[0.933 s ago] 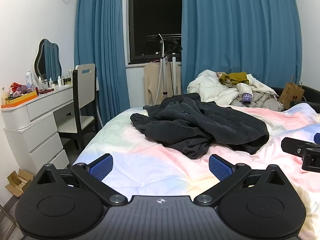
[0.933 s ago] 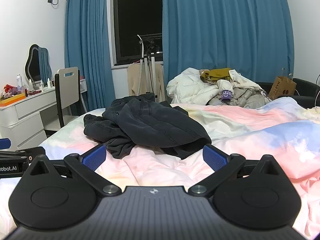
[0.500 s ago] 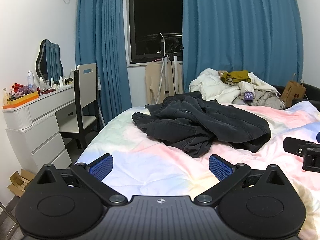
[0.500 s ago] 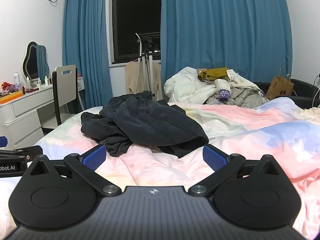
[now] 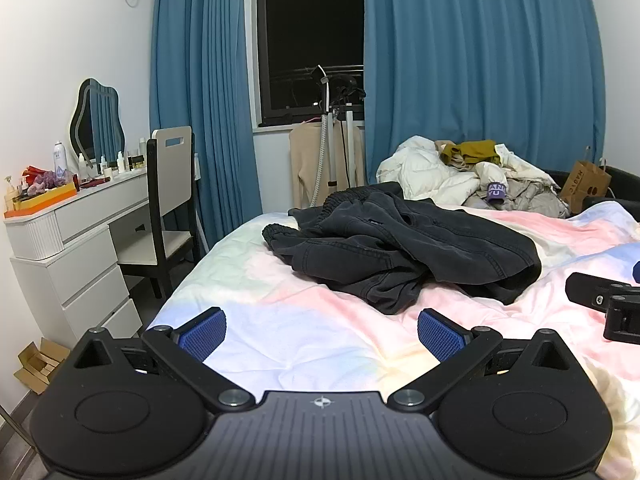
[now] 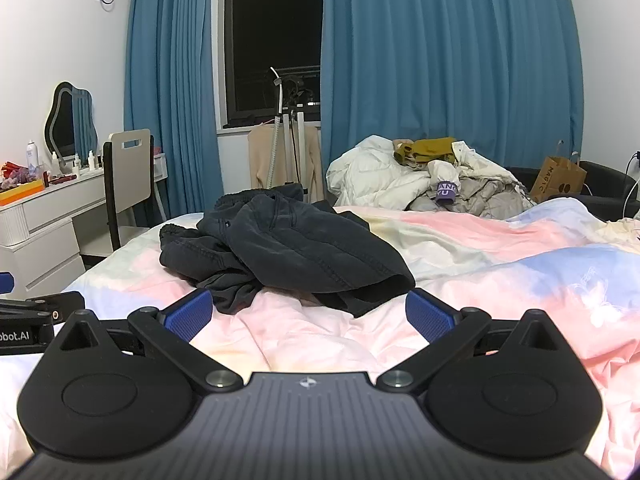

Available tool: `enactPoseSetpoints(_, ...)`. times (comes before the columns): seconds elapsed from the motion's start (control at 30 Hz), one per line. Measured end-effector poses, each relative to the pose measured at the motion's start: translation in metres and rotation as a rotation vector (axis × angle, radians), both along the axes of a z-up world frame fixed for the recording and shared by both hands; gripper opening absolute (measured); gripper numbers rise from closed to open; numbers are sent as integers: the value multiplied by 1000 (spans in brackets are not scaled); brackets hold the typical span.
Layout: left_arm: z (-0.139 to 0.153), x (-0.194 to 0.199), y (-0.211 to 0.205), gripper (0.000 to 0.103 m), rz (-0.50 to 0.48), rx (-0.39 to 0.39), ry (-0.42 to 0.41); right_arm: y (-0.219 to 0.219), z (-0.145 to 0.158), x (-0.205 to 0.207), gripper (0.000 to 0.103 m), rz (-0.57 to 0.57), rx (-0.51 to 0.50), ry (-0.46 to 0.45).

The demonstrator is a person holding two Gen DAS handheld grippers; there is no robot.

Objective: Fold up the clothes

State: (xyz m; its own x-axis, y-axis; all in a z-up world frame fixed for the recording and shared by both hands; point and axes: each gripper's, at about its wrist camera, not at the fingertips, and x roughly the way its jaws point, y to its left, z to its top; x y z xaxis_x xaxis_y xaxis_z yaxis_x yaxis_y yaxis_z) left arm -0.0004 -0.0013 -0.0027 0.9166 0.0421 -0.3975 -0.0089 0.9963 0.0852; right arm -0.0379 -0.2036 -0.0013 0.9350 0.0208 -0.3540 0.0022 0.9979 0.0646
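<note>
A crumpled black garment (image 5: 404, 248) (image 6: 288, 252) lies in a heap on the pastel bedspread (image 5: 304, 332) (image 6: 500, 264), its elastic waistband toward the window. My left gripper (image 5: 322, 332) hovers open above the sheet, short of the garment's near edge. My right gripper (image 6: 310, 314) is open too, with the garment's near hem just beyond its blue pads (image 6: 430, 316). Neither holds anything. Each gripper shows at the edge of the other's view.
A pile of white bedding and other clothes (image 5: 472, 176) (image 6: 424, 176) sits at the bed's far end. A white dressing table (image 5: 68, 232) and chair (image 5: 168, 208) stand left of the bed. A garment steamer (image 5: 328, 140) stands by the window. A paper bag (image 6: 560, 178) rests far right.
Both grippers have tilted slightly downward and edged closer to the black garment, so the scene sits lower in view. The garment has not moved and both stay open.
</note>
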Motion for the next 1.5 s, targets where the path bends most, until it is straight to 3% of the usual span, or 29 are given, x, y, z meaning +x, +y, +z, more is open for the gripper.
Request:
enactPoseSetpoints(0.97,-5,3,2,103,-19,-16,-9,0,1,-3,103,-3,4,-20)
enactPoseSetpoints(1.27,15,18,2,103,-105,-66,-12,-22,2,0,103,-19,130,-42)
enactPoseSetpoints(1.5,38,51,-1,103,-102,-53,-48,-36,-5,36,103,5,198,8)
